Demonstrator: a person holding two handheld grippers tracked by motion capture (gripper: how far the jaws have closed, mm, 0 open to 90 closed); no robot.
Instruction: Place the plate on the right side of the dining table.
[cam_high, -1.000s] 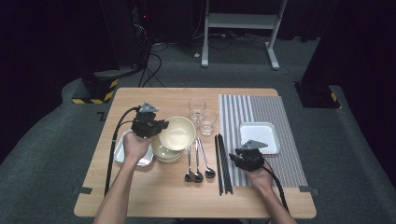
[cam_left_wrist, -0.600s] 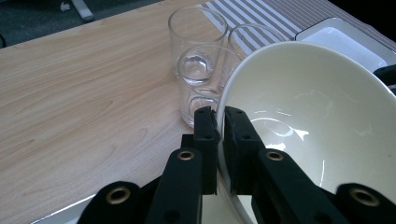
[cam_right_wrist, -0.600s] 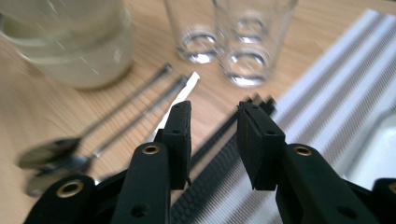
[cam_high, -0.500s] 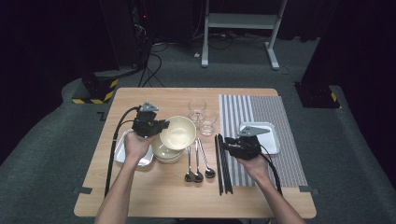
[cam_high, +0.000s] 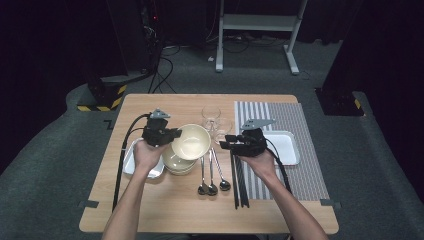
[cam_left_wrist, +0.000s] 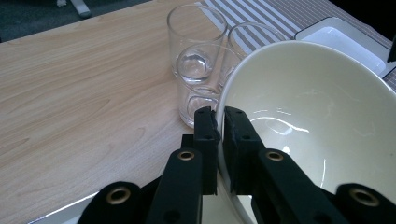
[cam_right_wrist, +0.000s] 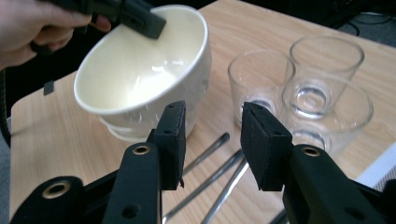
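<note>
My left gripper (cam_high: 172, 134) (cam_left_wrist: 220, 116) is shut on the rim of a cream bowl (cam_high: 192, 140) (cam_left_wrist: 303, 116). It holds the bowl tilted above a stack of similar bowls (cam_high: 177, 165). My right gripper (cam_high: 222, 141) (cam_right_wrist: 212, 116) hovers open just right of the bowl, above the spoon handles (cam_right_wrist: 219, 168), with nothing between its jaws. The right gripper view looks at the held bowl (cam_right_wrist: 140, 70), with the left gripper (cam_right_wrist: 140, 18) clamped on its far rim.
Three clear glasses (cam_high: 215, 120) (cam_left_wrist: 198, 79) (cam_right_wrist: 327, 60) stand behind the bowl. Three spoons (cam_high: 211, 175) and black chopsticks (cam_high: 239, 180) lie in front. A white tray (cam_high: 282, 147) sits on the striped placemat (cam_high: 300, 120), and another tray (cam_high: 135, 162) lies under my left hand.
My right gripper has left the white tray on the placemat, moving left and up to beside the held bowl. The left gripper and its bowl have stayed put.
</note>
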